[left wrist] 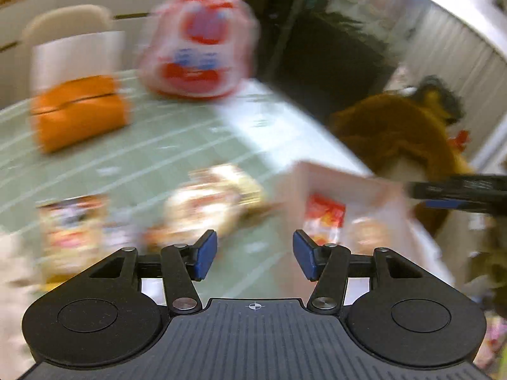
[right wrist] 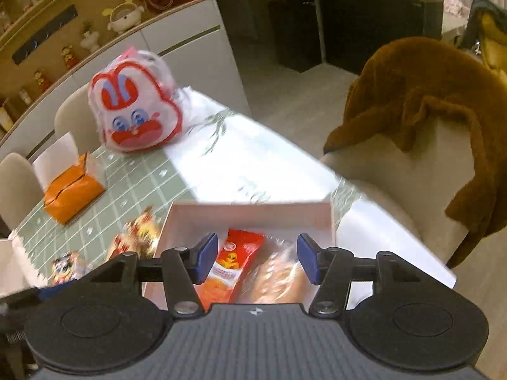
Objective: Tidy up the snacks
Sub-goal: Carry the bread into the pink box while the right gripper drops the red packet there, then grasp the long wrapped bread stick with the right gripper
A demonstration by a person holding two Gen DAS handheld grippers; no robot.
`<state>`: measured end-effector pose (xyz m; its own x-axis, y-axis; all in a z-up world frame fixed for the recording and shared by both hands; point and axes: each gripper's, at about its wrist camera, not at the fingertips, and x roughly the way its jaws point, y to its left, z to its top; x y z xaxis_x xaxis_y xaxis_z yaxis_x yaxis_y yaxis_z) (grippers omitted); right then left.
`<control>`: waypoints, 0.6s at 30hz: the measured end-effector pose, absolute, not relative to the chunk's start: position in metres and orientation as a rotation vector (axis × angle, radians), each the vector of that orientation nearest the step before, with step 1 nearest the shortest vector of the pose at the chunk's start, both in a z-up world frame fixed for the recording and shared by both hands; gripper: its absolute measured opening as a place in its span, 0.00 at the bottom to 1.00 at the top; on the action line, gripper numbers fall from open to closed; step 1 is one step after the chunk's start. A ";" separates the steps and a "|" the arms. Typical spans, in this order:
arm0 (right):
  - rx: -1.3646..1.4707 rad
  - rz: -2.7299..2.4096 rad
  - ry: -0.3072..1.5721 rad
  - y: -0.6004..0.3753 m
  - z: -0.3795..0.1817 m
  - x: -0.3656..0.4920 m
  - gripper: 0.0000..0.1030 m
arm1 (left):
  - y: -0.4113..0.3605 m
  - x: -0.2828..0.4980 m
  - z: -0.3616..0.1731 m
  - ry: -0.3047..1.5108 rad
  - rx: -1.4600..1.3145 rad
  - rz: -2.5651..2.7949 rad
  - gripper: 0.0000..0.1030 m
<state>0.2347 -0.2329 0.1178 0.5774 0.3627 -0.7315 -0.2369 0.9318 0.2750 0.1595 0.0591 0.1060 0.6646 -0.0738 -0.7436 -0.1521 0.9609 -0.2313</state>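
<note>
On the pale green checked table (right wrist: pixel 133 186), a shallow pale pink cardboard box (right wrist: pixel 253 213) holds an orange-red snack packet (right wrist: pixel 233 259) beside a clear-wrapped round bun (right wrist: pixel 279 280). The right gripper (right wrist: pixel 257 258) hangs above them, jaws apart and empty. The left gripper (left wrist: pixel 255 255) is likewise parted with nothing between, over the table near loose blurred snack packets (left wrist: pixel 209 202). An orange tissue pack (right wrist: pixel 71 190) lies well apart.

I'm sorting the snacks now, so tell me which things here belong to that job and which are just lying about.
Job: pink box; red snack packet and bread packet in it; loose snack packets on the table.
Lying about: orange tissue pack; rabbit-face bag; brown coat on the chair.
</note>
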 end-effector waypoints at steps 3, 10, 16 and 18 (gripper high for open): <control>0.130 0.351 0.897 -0.226 0.110 0.209 0.55 | 0.096 0.132 0.100 0.857 -0.296 0.170 0.57; 0.051 0.337 0.916 -0.217 0.081 0.136 0.55 | 0.137 0.072 0.087 0.920 -0.339 0.313 0.57; 0.044 0.355 0.936 -0.200 0.060 0.098 0.57 | 0.132 0.027 0.072 0.996 -0.275 0.335 0.57; 0.051 0.373 0.950 -0.191 0.053 0.090 0.57 | 0.131 0.011 0.068 1.018 -0.266 0.350 0.57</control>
